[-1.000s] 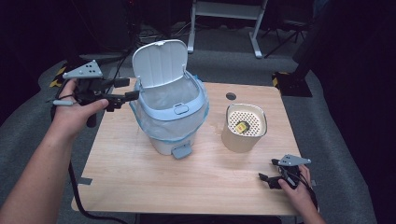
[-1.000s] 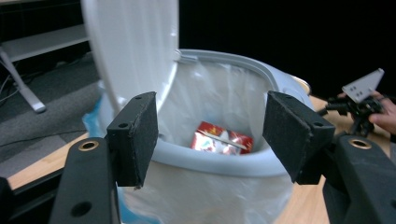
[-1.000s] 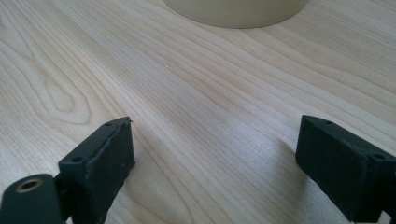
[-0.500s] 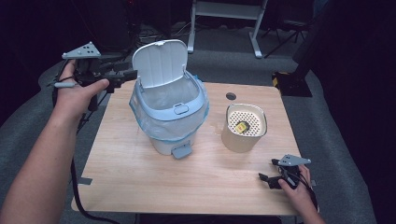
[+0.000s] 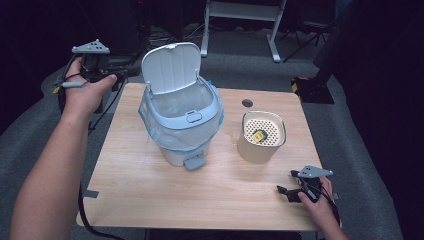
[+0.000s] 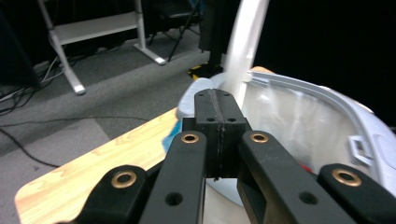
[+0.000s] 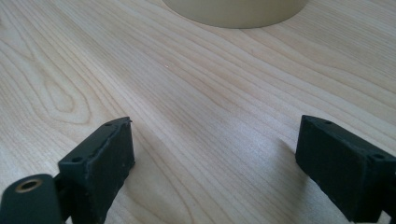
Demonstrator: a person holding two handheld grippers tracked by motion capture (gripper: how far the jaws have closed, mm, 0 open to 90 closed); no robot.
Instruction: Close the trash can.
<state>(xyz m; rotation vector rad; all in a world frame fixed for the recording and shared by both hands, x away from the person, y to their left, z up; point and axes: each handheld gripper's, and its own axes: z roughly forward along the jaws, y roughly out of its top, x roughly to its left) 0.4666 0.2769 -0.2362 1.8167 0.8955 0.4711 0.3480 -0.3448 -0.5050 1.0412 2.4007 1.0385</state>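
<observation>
Open pedal bin on a wooden table, a gripper at each side

The left gripper (image 6: 217,121) had just closed its black jaws on nothing, beside the far left rim of the pale blue plastic bin (image 5: 182,117). The right gripper (image 7: 212,163) rested wide open on the grained table (image 5: 150,185), near the round beige perforated container (image 5: 261,136).

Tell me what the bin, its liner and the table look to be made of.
Bin: likely moulded plastic, smooth satin white and pale blue, with a hinged lid standing open. Liner: thin translucent plastic film, bluish, crinkled over the rim. Table: wood or a wood-look laminate, light with visible grain and a matte sheen; which of the two is unclear.
</observation>
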